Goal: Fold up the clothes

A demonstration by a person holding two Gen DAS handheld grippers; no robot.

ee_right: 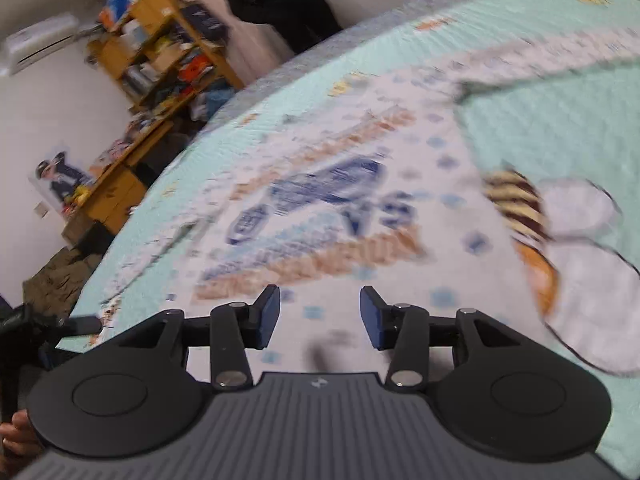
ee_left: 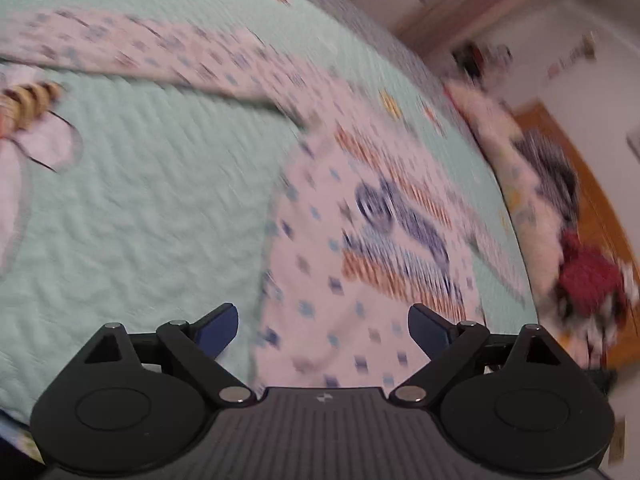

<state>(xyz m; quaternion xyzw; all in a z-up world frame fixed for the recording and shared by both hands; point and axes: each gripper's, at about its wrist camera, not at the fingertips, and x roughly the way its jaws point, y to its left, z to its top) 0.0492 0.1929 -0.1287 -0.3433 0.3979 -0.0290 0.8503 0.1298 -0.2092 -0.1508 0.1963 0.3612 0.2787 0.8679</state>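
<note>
Patterned shirt (ee_left: 360, 240) flat on mint quilted bedspread (ee_left: 140, 200), wooden shelves (ee_right: 160, 52) behind

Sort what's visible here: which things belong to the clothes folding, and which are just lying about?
Job:
shirt, spread flat on the quilt
left gripper, open
right gripper, open

Lying about:
pile at the bed's edge
shelf, cluttered
bee print on the quilt
</note>
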